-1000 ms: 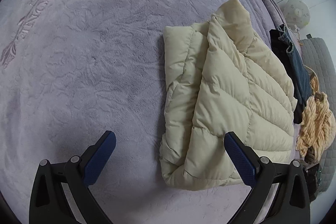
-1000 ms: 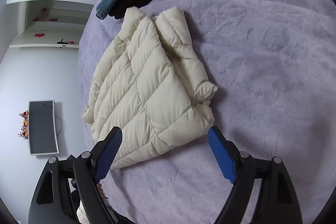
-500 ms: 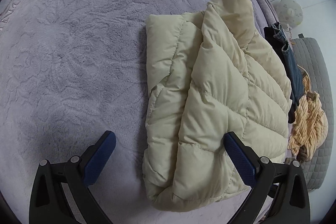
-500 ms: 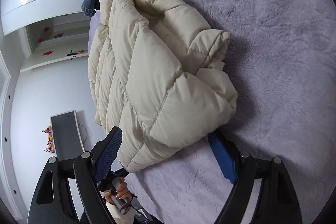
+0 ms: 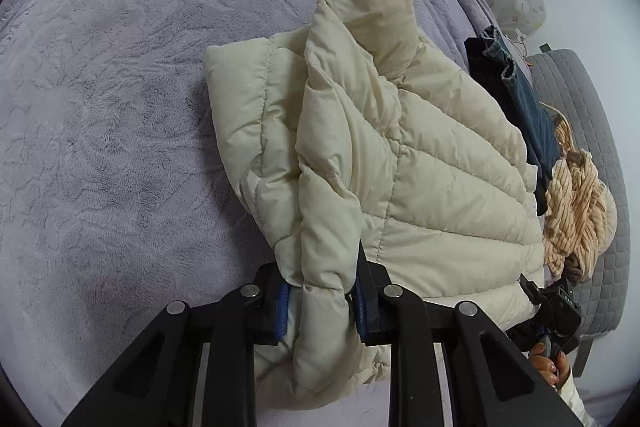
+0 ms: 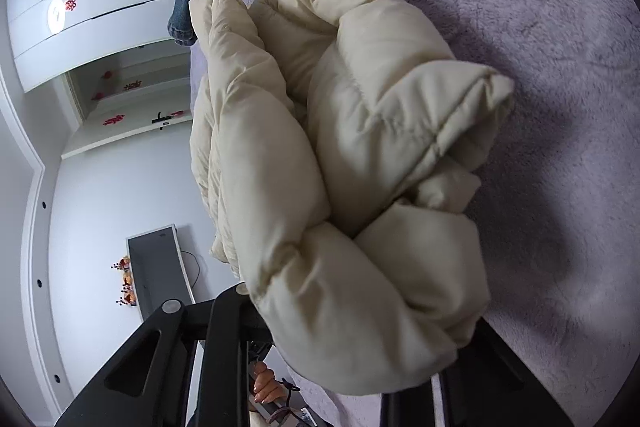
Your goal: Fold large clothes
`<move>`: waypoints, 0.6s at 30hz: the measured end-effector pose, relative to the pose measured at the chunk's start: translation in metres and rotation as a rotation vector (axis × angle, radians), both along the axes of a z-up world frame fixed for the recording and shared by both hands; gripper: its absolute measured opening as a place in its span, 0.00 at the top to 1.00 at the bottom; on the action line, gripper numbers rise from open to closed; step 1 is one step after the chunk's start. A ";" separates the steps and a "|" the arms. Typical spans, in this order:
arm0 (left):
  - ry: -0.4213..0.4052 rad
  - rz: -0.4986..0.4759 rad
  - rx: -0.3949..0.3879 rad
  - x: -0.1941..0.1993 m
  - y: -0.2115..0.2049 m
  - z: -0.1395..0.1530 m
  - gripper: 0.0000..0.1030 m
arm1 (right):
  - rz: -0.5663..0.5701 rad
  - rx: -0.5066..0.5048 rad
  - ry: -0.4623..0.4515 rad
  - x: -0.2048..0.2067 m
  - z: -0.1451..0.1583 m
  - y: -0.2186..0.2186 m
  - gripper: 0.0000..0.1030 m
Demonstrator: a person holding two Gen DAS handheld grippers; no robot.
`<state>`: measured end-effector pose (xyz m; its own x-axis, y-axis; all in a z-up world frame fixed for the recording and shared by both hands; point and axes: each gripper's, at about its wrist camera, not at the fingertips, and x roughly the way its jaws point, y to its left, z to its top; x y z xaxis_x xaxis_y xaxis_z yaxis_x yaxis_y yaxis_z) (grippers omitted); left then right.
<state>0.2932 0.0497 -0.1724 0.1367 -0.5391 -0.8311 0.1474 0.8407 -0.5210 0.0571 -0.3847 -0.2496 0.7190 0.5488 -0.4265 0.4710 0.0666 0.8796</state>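
A folded cream puffer jacket (image 5: pixel 400 167) lies on the lilac plush bedspread (image 5: pixel 120 107). My left gripper (image 5: pixel 322 301) is shut on the jacket's near edge, blue pads pressing a puffed fold from both sides. In the right wrist view the jacket (image 6: pixel 360 167) fills the middle and bulges over my right gripper (image 6: pixel 360 359). Its fingertips are hidden under the fabric, and the black arms stand close on either side of the bundle, so it looks shut on the jacket's other edge.
Dark jeans and a black garment (image 5: pixel 524 99) and a tan striped knit (image 5: pixel 580 211) lie beyond the jacket at the bed's right edge. A grey quilted seat (image 5: pixel 592 131) stands past them. White wardrobes (image 6: pixel 80 7) and a screen (image 6: pixel 160 271) are off the bed.
Both grippers moved in onto the jacket and went from open to closed on its near edges. The jacket's edge is now bunched and lifted.
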 end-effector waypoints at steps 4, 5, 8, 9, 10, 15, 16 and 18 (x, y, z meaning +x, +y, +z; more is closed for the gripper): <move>-0.005 -0.010 -0.010 -0.005 0.008 0.008 0.76 | -0.004 0.014 -0.008 -0.007 0.001 0.003 0.79; -0.007 -0.018 -0.007 -0.008 0.010 0.010 0.76 | -0.002 0.016 -0.007 -0.010 0.001 0.004 0.79; -0.006 -0.041 0.002 -0.017 0.015 0.014 0.76 | 0.004 0.019 0.000 -0.019 0.002 0.004 0.79; -0.004 -0.048 0.006 -0.022 0.017 0.015 0.76 | 0.007 0.020 0.004 -0.023 0.002 0.005 0.79; -0.002 -0.054 0.011 -0.027 0.019 0.015 0.76 | 0.010 0.021 0.008 -0.025 0.003 0.003 0.79; 0.025 -0.064 0.030 -0.051 0.033 0.011 0.76 | 0.027 0.027 0.036 -0.036 0.006 0.000 0.79; 0.030 -0.064 0.032 -0.057 0.036 0.010 0.76 | 0.029 0.029 0.043 -0.040 0.005 0.002 0.79; 0.036 -0.061 0.034 -0.067 0.040 0.009 0.76 | 0.030 0.031 0.055 -0.046 0.004 0.002 0.79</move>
